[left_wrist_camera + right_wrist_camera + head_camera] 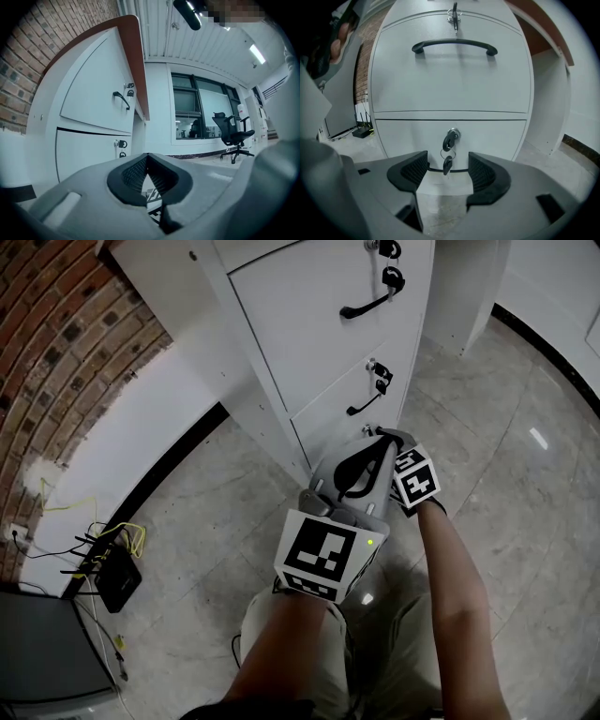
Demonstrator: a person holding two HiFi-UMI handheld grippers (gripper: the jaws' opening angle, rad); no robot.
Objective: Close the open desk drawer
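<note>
Drawer (pixel 497 140), bottom: rigid metal front, probably rolls easily; push beside handle (pixel 459 170). Right gripper (pixel 448 165) wide, empty; left gripper (pixel 148 161) closed, empty.

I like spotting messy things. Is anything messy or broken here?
Nothing looks broken or spilled. The drawer fronts sit straight, with keys hanging from them. The only untidy spot is by the brick wall: a black router lies on the floor with loose yellow cables beside it.
</note>
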